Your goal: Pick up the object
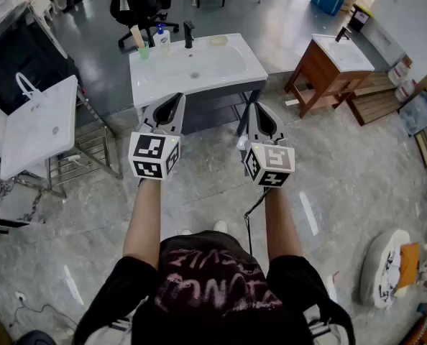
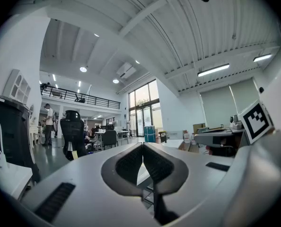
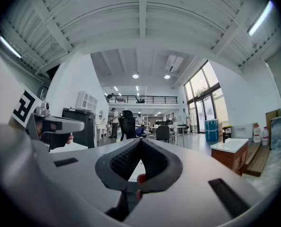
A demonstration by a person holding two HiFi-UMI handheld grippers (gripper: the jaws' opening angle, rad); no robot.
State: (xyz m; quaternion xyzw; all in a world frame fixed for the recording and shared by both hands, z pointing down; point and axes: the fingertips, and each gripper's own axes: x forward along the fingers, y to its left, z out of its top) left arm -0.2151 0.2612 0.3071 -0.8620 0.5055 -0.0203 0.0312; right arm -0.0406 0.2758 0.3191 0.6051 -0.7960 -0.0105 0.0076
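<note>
Left hand-held gripper [image 1: 178,99] and right hand-held gripper [image 1: 256,108] hover level before the white sink [image 1: 231,69], jaws together, empty.

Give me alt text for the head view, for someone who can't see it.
A person holds the left tool and right tool level, both shut and empty, toward a white sink unit carrying bottles and a black tap. A wooden vanity stands at the right.

left gripper [image 1: 179,98]: level, jaws together, empty | right gripper [image 1: 254,108]: level, jaws together, empty | both held forward, side by side
</note>
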